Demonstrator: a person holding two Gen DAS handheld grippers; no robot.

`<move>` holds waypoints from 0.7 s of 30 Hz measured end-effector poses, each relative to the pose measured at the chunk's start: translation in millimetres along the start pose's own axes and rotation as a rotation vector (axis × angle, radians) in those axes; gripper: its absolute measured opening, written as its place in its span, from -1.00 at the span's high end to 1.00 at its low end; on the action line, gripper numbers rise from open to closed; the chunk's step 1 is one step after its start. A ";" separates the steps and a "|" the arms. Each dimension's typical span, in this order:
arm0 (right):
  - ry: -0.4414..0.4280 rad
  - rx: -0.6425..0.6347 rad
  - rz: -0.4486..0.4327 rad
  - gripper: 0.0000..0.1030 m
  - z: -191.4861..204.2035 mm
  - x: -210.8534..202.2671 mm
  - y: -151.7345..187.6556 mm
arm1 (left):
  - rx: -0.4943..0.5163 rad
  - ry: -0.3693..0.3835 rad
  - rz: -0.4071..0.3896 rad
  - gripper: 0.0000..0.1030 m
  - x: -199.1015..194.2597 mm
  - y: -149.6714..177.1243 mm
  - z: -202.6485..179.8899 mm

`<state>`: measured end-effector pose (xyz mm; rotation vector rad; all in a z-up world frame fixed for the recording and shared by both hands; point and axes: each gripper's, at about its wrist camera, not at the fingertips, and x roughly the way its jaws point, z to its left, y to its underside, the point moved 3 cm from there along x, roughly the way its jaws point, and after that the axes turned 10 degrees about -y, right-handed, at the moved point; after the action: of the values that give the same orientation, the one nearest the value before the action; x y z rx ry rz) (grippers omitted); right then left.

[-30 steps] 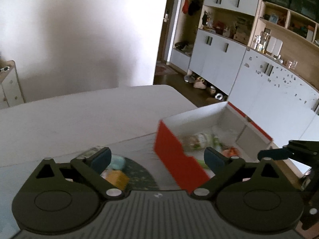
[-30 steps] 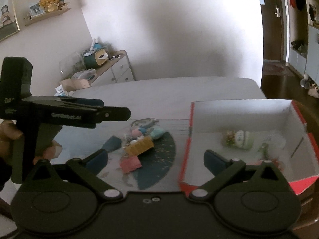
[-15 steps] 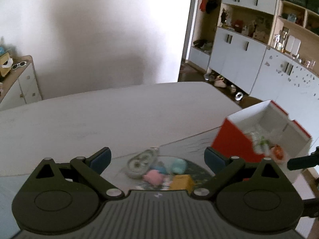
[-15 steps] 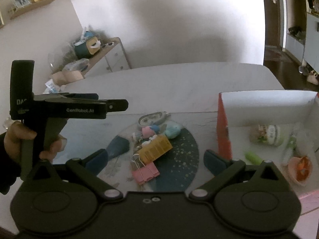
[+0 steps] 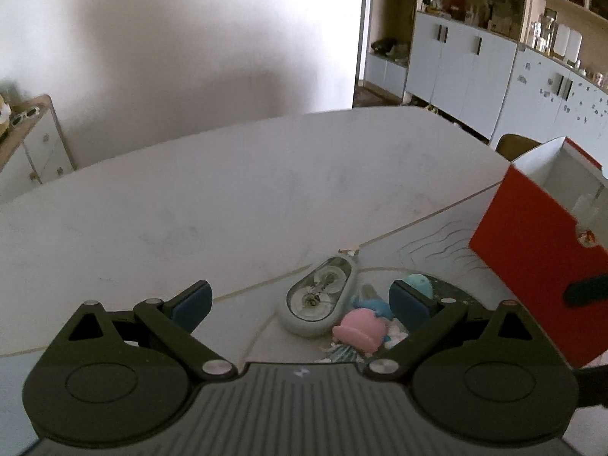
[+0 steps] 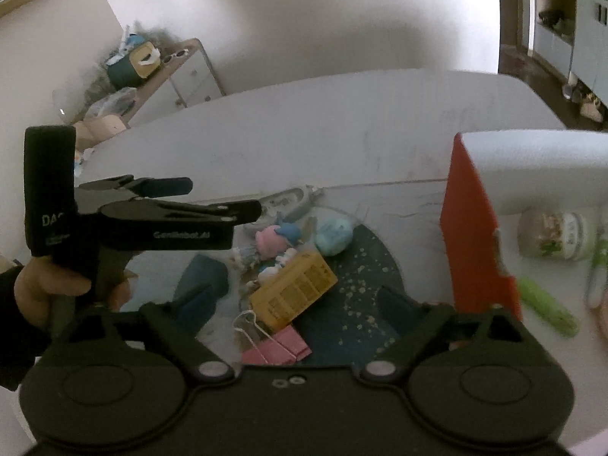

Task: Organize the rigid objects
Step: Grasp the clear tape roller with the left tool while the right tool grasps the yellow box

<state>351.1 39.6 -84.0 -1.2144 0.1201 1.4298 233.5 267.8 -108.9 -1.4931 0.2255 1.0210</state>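
Observation:
A pile of small things lies on a dark round mat [image 6: 357, 277]: a yellow block [image 6: 294, 290], a pink binder clip [image 6: 277, 345], a teal lump [image 6: 334, 235], pink and blue toy figures [image 6: 273, 237] and a grey correction-tape case [image 5: 321, 300]. My right gripper [image 6: 298, 298] hovers over the yellow block with its jaws closing; the block shows between them, untouched. My left gripper [image 5: 300, 300] stands open above the tape case and the pink figure [image 5: 363, 330]. In the right wrist view the left gripper [image 6: 212, 197] hangs over the pile's left side.
A red-and-white box [image 6: 471, 228] stands right of the mat, holding a small jar [image 6: 554, 235] and a green marker [image 6: 547, 304]. A hand [image 6: 49, 288] holds the left gripper. The white table [image 5: 228, 190] stretches behind; cabinets [image 5: 475, 60] line the far right.
Both grippers have swung left from the box to the pile and sunk closer to it. The right jaws stand a little narrower than before.

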 end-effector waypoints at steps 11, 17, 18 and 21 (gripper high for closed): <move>-0.003 0.065 0.052 -0.64 -11.9 32.4 -6.3 | -0.001 0.035 0.050 -0.94 47.8 -4.6 0.0; -0.030 0.134 0.085 -0.57 -20.5 49.4 -3.0 | 0.000 0.038 0.062 -0.94 61.4 -1.9 0.5; -0.031 0.135 0.090 -0.56 -20.4 51.1 -2.5 | -0.002 0.035 0.066 -0.93 64.4 -1.4 1.0; -0.027 0.135 0.101 -0.56 -19.7 55.0 -1.7 | -0.018 0.039 0.072 -0.93 69.6 0.0 3.7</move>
<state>377.1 63.6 -130.4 -1.0911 0.2584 1.5010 272.8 299.9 -156.6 -1.5312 0.3006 1.0549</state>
